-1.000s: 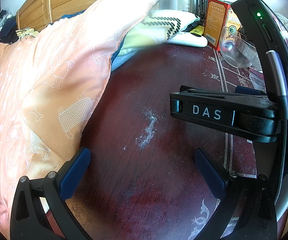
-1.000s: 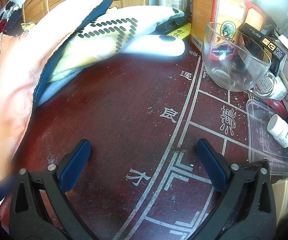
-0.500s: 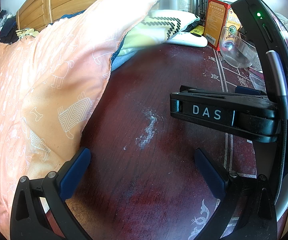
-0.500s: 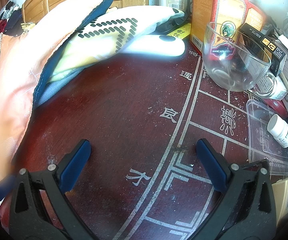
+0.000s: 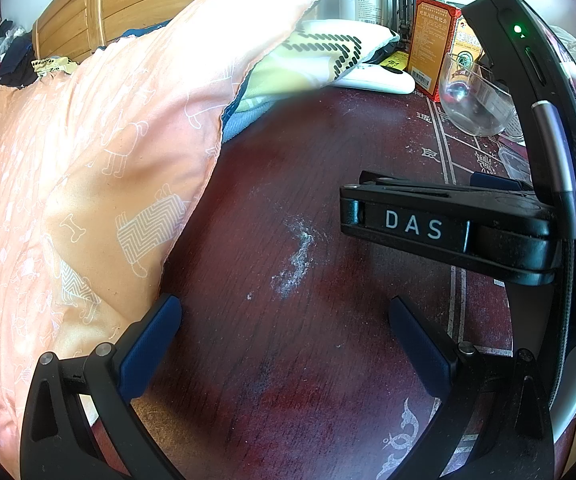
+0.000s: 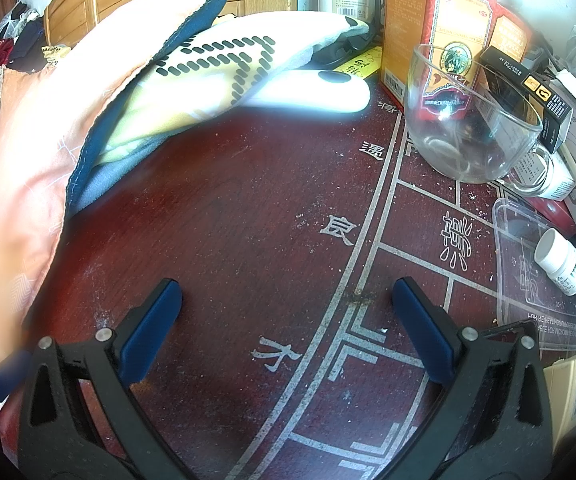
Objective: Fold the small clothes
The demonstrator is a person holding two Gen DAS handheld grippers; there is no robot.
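A peach-coloured cloth (image 5: 88,184) printed with white dogs is draped over a pile at the left of the dark red table (image 5: 288,352). Under it lie a yellow-and-white piece with black dashes (image 6: 216,64) and a blue layer (image 6: 100,184). My left gripper (image 5: 284,332) is open low over the bare table, its left finger beside the peach cloth's edge. My right gripper (image 6: 286,312) is open over the table's white markings with nothing between its fingers. Its black body marked DAS (image 5: 447,232) shows in the left wrist view.
A glass cup (image 6: 475,128), red-and-orange boxes (image 6: 443,28), a white flat device (image 6: 311,92), a clear plastic lid (image 6: 527,264) and a white pill bottle (image 6: 559,260) crowd the table's back and right. Wooden furniture (image 5: 160,0) stands behind; more clothes (image 5: 4,64) lie at far left.
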